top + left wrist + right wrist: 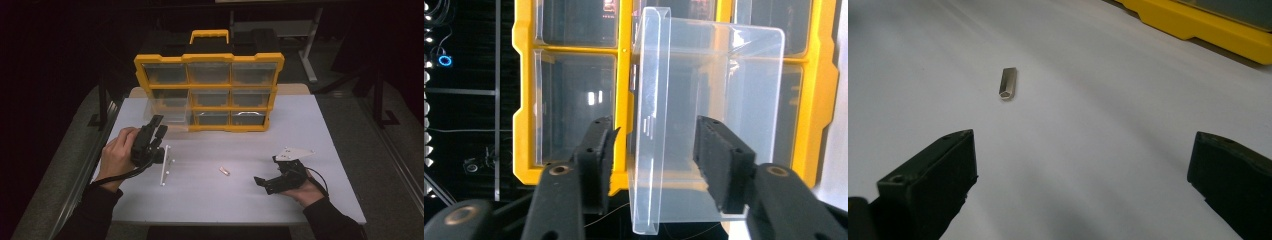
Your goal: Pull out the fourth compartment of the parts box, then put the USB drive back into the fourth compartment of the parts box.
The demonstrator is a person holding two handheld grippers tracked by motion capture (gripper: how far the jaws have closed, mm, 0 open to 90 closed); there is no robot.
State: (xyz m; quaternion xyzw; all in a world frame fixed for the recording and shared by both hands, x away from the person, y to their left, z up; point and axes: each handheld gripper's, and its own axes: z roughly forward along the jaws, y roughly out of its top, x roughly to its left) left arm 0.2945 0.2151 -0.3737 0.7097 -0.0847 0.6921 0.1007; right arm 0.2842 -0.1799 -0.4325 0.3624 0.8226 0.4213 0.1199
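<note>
Showing no legible writing: clear drawer [714, 120], yellow organizer [209, 92].

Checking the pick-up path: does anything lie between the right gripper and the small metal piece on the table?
Nothing visible does. In the right gripper view, the right gripper has its jaws wide apart, aimed at the small metal piece across bare white table. The yellow organizer sits off to the side.

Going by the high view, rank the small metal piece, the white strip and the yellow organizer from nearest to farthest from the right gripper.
From the right gripper:
1. Small metal piece, on the table just to its left.
2. White strip, farther left, beside the left gripper.
3. Yellow organizer, standing at the table's far edge.
</note>
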